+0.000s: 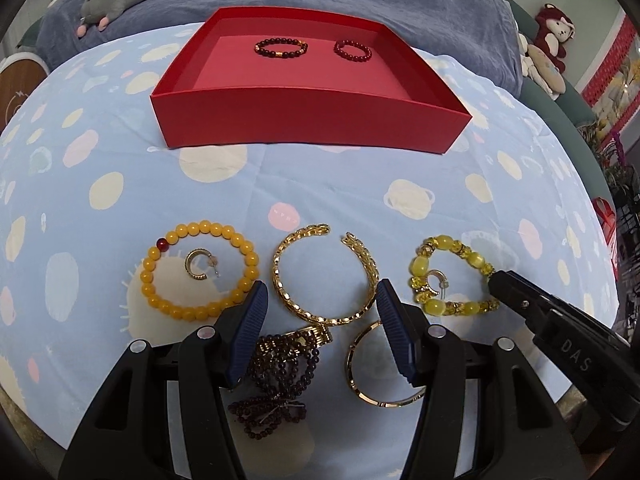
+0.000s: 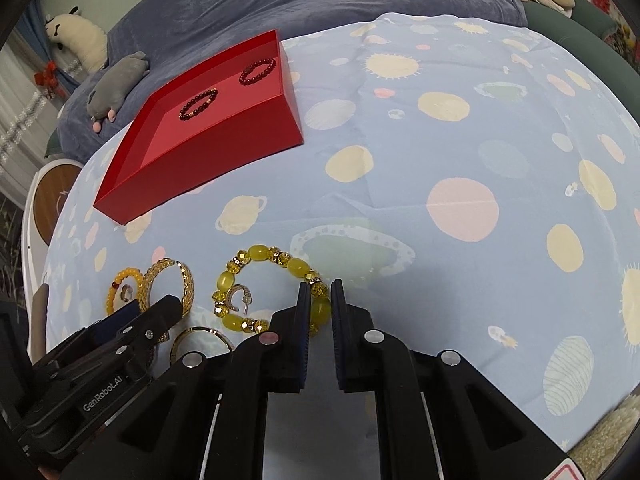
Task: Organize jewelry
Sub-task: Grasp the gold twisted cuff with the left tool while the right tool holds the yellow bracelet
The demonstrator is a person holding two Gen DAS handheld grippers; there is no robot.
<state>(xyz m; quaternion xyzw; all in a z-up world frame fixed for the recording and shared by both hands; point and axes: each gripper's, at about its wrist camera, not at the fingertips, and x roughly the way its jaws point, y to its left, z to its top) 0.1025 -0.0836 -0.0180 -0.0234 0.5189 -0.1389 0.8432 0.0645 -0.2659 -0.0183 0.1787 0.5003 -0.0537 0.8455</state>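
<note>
- Hovering low over the blue patterned cloth, the left gripper has its jaws spread wide around the gold cuff, holding nothing.
- The right gripper has its fingers nearly together on a bead of the yellow glass bracelet; whether it grips firmly cannot be told.
- The red box, farther back, holds two dark beaded bracelets.
- An orange bead bracelet rings a small earring.

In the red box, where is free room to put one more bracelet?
The red box is bare across its near half, in front of the dark bead bracelet and the red bead bracelet. Only its far side is occupied; its far left corner is also free.
</note>
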